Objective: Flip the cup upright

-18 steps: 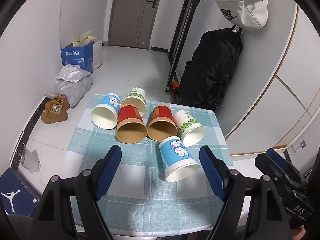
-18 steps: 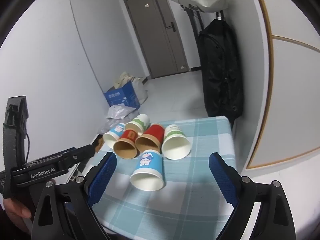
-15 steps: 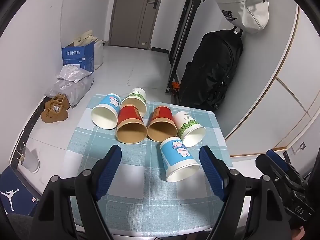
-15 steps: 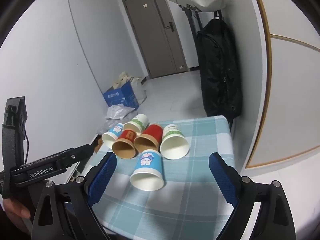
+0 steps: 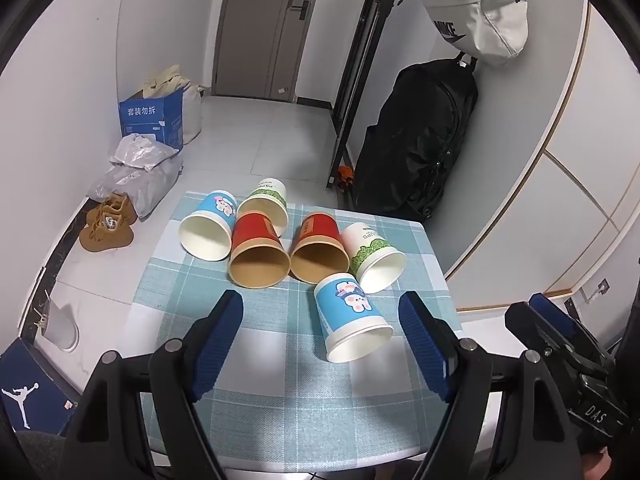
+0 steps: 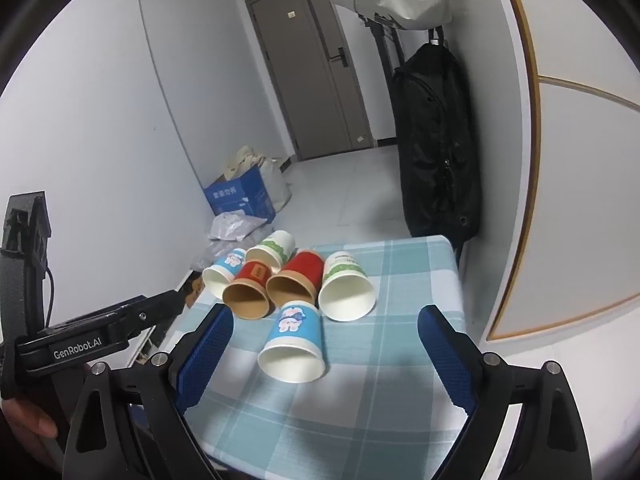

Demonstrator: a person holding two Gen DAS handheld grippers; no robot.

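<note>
The left claw (image 5: pixel 320 340) and the right claw (image 6: pixel 324 354) both hover wide apart over the near part of the table (image 5: pixel 280 400), gripping nothing; in the right wrist view the left tool's black body reads "GenRobot.AI", and the right tool's body in the left wrist view reads "DAS". The table wears a light blue-and-white checked cloth. The nearest blue bunny cup (image 5: pixel 352 316) lies on its side between the blue pads of each claw and just beyond them, touched by neither, its mouth toward the cameras. Behind it five more paper cups lie tipped: two red cups (image 5: pixel 260 252), two white cups with green print (image 5: pixel 374 254) and another blue cup (image 5: pixel 208 228). Beyond, on the pale tiled floor, stand a Jordan-logo box (image 5: pixel 24 392), brown shoes (image 5: pixel 108 222), a blue carton (image 5: pixel 150 122) printed "套装勿拆", a black backpack (image 5: pixel 420 140) and, above it, a white Nike bag (image 5: pixel 476 12), near a grey door (image 5: pixel 260 28).
</note>
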